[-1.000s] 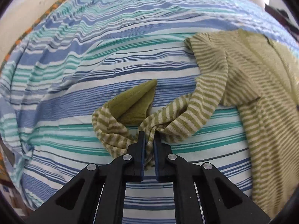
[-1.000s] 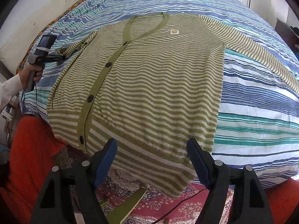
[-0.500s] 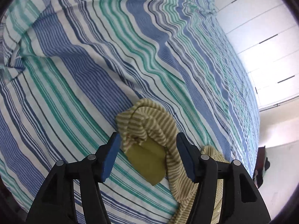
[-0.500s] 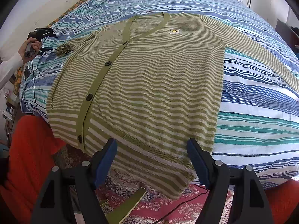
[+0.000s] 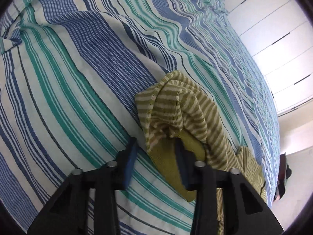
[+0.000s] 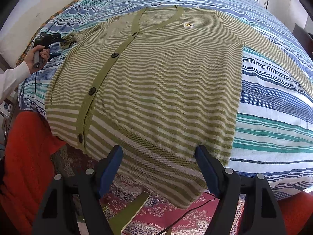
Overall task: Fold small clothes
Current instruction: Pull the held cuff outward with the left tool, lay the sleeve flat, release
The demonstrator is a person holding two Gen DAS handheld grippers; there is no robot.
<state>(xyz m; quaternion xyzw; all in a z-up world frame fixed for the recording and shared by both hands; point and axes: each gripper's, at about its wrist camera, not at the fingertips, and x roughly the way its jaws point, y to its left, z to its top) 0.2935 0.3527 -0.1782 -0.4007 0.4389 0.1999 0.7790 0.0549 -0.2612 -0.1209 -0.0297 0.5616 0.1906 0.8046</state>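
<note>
1. I had the cardigan [image 6: 156, 82] spread flat and face up on the striped bed [image 6: 273, 117], its hem hanging over the near edge and its neckline toward the far edge.
2. My right gripper [image 6: 158, 168] hovered over that hem with its jaws wide apart; neither pad touched the knit, and it held nothing.
3. My left gripper [image 5: 154, 156] sat at the bed's left edge over the bunched sleeve [image 5: 176, 105], which lay crumpled on the sheet.
4. Its jaws were closing, part open, with the plain green cuff [image 5: 168, 156] between them. One pad lay against the cuff and the other stood clear on bare sheet, so no grip there.
5. From the right camera I saw my left hand [image 6: 40, 55] on the handle, beside the cardigan's left shoulder.
6. The other sleeve [image 6: 277, 56] ran out straight toward the bed's right edge.
7. A patterned rug [image 6: 176, 211] showed below the hem.
</note>
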